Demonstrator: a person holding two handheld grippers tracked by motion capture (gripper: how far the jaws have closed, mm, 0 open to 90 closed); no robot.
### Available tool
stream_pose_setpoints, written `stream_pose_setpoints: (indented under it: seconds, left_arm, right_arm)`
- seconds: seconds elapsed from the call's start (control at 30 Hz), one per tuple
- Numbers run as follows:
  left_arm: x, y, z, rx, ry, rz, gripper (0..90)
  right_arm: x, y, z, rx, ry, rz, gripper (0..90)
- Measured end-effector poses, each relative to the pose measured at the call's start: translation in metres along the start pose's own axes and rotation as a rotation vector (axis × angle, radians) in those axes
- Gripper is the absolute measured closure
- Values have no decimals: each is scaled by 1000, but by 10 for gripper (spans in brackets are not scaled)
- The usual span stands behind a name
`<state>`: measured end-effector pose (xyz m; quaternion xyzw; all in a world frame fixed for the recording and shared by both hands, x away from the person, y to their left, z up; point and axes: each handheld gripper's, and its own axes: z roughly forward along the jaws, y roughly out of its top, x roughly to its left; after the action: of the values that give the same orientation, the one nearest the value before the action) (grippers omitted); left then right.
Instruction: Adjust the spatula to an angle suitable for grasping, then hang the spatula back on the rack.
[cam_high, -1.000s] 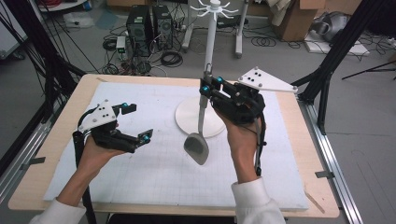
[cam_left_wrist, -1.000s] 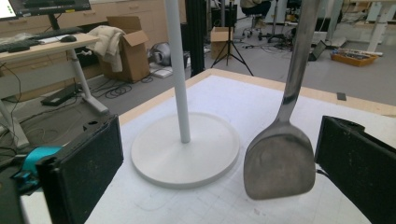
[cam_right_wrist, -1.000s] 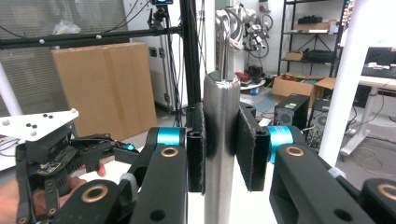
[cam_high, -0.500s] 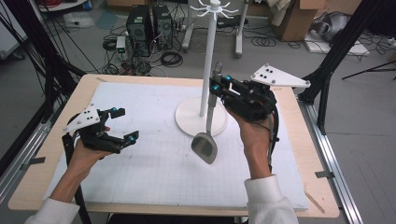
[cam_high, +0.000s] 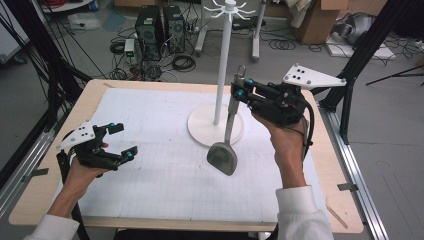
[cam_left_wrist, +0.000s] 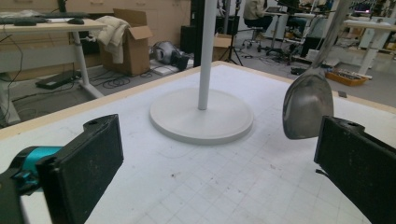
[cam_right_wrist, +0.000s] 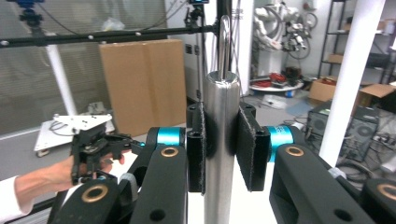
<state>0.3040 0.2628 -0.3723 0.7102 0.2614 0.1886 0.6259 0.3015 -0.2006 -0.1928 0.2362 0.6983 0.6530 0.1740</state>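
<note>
Your right gripper (cam_high: 239, 90) is clamped on the handle of the brushed-steel spatula (cam_high: 227, 135), just below its wire hanging loop (cam_right_wrist: 224, 42) — a grip that leaves the loop free, presumably so it can go over one of the hooks on the tall white pole stand (cam_high: 223, 65) right of centre in the high view. The spatula hangs nearly upright, its flat blade low above the white gridded mat (cam_high: 150, 190), just in front of the stand's round base (cam_high: 200, 125) and apart from it. Your left gripper (cam_high: 120, 142), at the left of the frame, has its jaws spread with nothing between them — idle for now. No container is on the table.
</note>
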Motion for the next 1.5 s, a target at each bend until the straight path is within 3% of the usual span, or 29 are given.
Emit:
stream_pose_setpoints:
  seconds: [0.13, 0.43, 0.97, 1.5]
  left_arm:
    - [1, -2, -1, 6, 12, -6, 17]
    - [1, 0, -4, 4, 17, 1, 17]
    - [0, 0, -2, 8, 34, 8, 17]
    - [0, 0, -3, -1, 29, 5, 17]
  right_arm:
    - [-3, 0, -1, 12, 21, -5, 759]
    - [-6, -2, 2, 45, 21, -22, 759]
    - [-15, -1, 10, 59, 40, -19, 759]
    - [-36, 16, 26, 72, 78, -31, 759]
